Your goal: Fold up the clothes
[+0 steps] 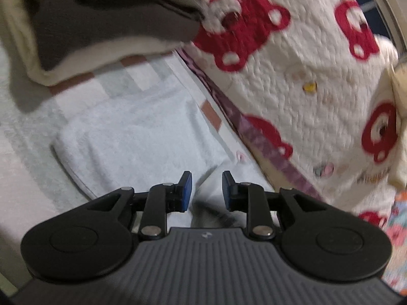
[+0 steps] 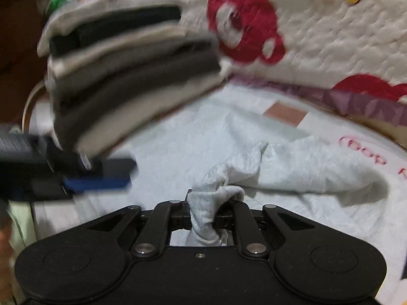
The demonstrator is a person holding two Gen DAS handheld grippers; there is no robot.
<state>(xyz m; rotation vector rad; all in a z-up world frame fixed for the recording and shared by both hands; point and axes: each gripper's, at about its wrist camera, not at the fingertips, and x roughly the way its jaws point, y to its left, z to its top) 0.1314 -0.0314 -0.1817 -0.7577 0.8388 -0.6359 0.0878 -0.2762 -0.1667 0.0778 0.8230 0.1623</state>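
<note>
Two grippers: my right gripper [image 2: 203, 213] is clamped on a bunched white cloth [image 2: 292, 160]. My left gripper [image 1: 206, 190] hangs parted, holding nothing

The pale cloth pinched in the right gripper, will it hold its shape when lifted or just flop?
Probably flop: the pale cloth bunches and creases where the right gripper pinches it. It looks thin, so likely light. Its nubbly weave suggests it should not slip from the jaws easily.

I am pinching a bunched corner of the pale, fluffy white garment [image 2: 292, 162], which is lying rumpled just beside the red-bear quilt [image 2: 318, 38], partly folded flat.
</note>
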